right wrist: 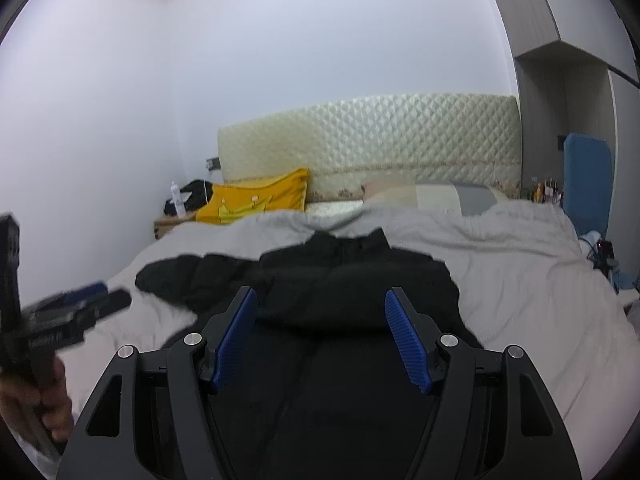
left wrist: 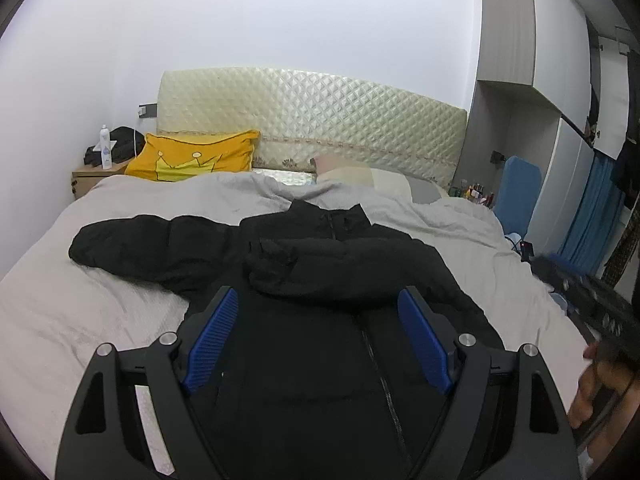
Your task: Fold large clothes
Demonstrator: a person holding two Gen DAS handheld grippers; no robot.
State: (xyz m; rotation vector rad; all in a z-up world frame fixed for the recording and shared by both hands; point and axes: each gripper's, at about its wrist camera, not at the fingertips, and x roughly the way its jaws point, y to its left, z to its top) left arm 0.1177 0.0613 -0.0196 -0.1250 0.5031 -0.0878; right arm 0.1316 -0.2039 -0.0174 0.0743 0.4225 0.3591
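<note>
1. A black puffer jacket lies front up on the grey bedcover of a bed, collar toward the quilted headboard. One sleeve stretches out flat toward the yellow pillow; the other sleeve is already laid across the chest.

2. The left gripper hovers over the lower body of the jacket with its blue pads spread wide and nothing between them. The right gripper is likewise spread and empty, above the same dark fabric.

3. Judged from this, the fold is partly done: the outstretched sleeve and the lengthwise fold of the body are still to come.

4. Risk: the padded fabric looks thick and springy. A pinch that catches only the outer shell would likely slip off, or the folded sleeve could spring open again.

5. Risk: both grippers sit close together over the middle of the jacket. The right-wrist view shows the other gripper and hand at its left edge, blurred. Reaching for the far sleeve from here could cross the two tools or knock them together.

6. Risk: the bedcover is loose and wrinkled. A low grasp at the sleeve edge could gather it along with the sleeve and drag the whole jacket off line.

7. Black on black hides the seams and the zip, so a grasp point is easily misjudged.
</note>
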